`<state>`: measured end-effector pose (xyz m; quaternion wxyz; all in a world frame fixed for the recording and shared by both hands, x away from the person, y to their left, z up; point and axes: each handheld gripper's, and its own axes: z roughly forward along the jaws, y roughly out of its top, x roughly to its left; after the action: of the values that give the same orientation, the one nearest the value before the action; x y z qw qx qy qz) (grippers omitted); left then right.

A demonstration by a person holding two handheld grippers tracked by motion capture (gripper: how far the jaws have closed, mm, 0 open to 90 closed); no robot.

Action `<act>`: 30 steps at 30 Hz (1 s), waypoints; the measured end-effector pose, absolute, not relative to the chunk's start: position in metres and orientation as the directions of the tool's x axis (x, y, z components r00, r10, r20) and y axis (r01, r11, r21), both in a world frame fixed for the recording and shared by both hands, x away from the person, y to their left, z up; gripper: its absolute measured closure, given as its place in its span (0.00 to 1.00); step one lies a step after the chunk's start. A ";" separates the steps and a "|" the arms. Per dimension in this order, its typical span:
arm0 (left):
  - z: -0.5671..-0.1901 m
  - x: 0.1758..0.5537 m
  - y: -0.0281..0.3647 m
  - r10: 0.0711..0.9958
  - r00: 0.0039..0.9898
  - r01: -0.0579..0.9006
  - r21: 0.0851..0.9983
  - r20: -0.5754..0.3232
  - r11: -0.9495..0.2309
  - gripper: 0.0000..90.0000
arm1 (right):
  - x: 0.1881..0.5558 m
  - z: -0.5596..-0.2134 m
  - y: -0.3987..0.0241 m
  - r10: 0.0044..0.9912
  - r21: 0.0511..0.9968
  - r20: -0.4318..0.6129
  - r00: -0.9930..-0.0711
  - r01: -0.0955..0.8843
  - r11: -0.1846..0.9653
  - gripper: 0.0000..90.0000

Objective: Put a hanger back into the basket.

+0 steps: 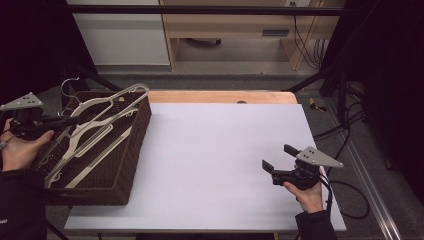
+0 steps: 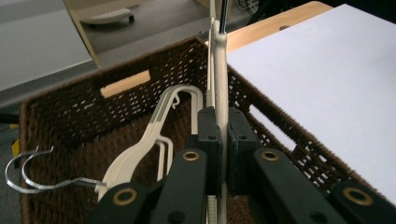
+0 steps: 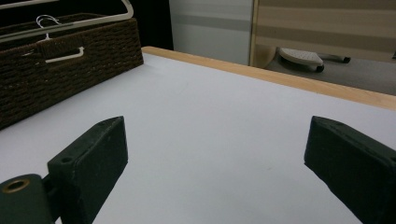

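Note:
A brown wicker basket (image 1: 136, 142) at the table's left holds several cream plastic hangers. My left gripper (image 1: 70, 120) reaches in over its left side and is shut on the topmost hanger (image 1: 107, 102), which rests tilted across the basket's far rim. In the left gripper view the pads (image 2: 208, 135) pinch that hanger (image 2: 220, 60) edge-on, while another hanger (image 2: 140, 154) with a metal hook lies in the basket (image 2: 70, 107) below. My right gripper (image 1: 279, 157) is held low at the table's right front, open with nothing between its fingers (image 3: 93, 154).
A white board (image 1: 220, 160) covers the table, with a wooden strip (image 1: 220, 96) along its far edge. The basket (image 3: 70, 70) shows far left in the right gripper view. Cables hang off the table's right side. Cabinets stand beyond the table.

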<state>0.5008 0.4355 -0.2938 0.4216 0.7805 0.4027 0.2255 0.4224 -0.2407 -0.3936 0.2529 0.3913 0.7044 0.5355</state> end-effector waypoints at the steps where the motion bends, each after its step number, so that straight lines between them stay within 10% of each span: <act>1: -0.296 0.501 0.437 0.823 0.568 0.443 0.840 0.008 -0.314 0.96 | 0.422 -0.394 -0.241 0.822 0.952 0.063 -0.566 0.280 0.120 0.07; 30: -0.371 0.509 0.442 0.895 0.427 0.657 0.726 -0.132 -0.206 0.94 | 0.423 -0.394 -0.239 0.821 0.951 0.062 -0.568 0.283 0.124 0.07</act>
<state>0.5089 0.4424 -0.3714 0.3693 0.7596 0.5105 0.1611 0.4229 -0.2392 -0.3944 0.2517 0.3907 0.7062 0.5341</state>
